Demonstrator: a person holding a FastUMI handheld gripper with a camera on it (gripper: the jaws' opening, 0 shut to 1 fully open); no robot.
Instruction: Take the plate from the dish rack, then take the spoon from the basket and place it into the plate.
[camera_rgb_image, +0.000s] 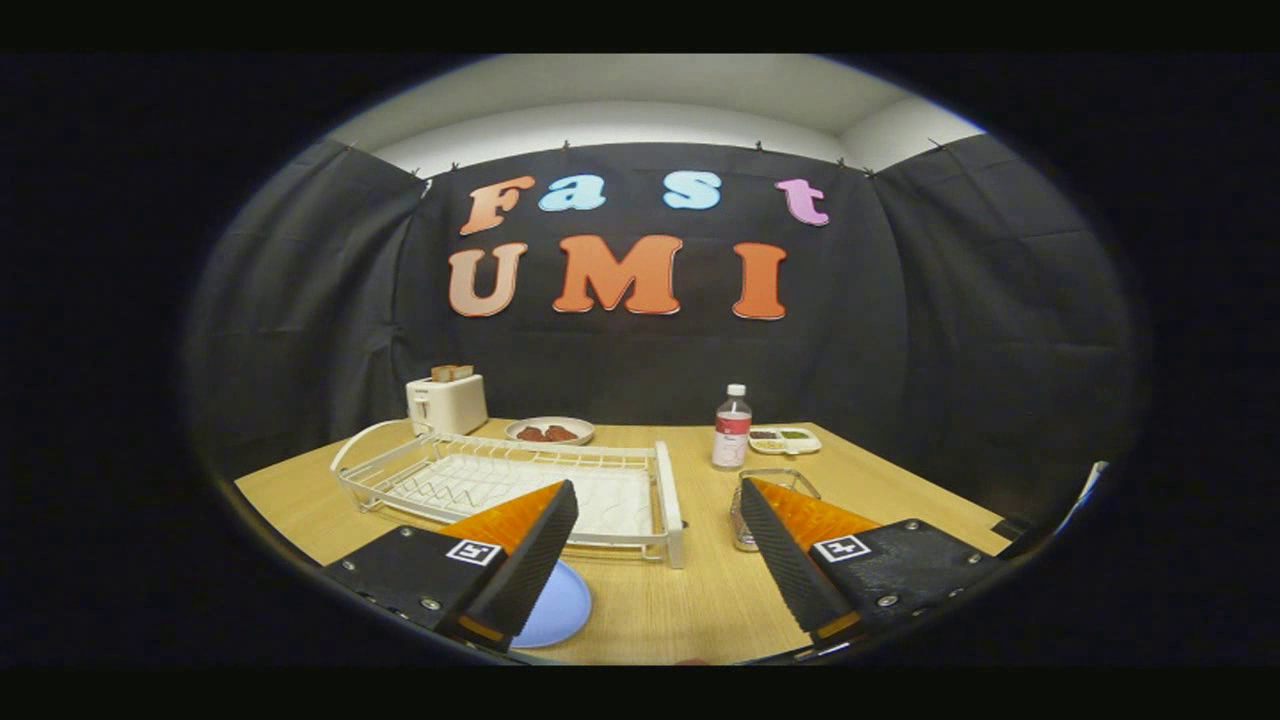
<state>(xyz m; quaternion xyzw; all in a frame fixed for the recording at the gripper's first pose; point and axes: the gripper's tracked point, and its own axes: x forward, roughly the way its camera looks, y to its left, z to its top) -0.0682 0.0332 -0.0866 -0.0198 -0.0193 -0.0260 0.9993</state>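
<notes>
My gripper (655, 495) is open above the wooden table (880, 480), with nothing between its two black and orange fingers. A light blue plate (556, 608) lies flat on the table beneath the left finger (530, 550), which hides part of it. The white wire dish rack (500, 478) stands just beyond the left finger and looks empty. A small wire basket (770, 482) sits behind the right finger (785, 550), mostly hidden by it. I cannot make out a spoon in it.
A white toaster (446, 400) with toast stands at the back left. Beside it is a plate of reddish food (549, 431). A bottle with a red label (731, 428) and a small divided tray (784, 439) stand at the back right.
</notes>
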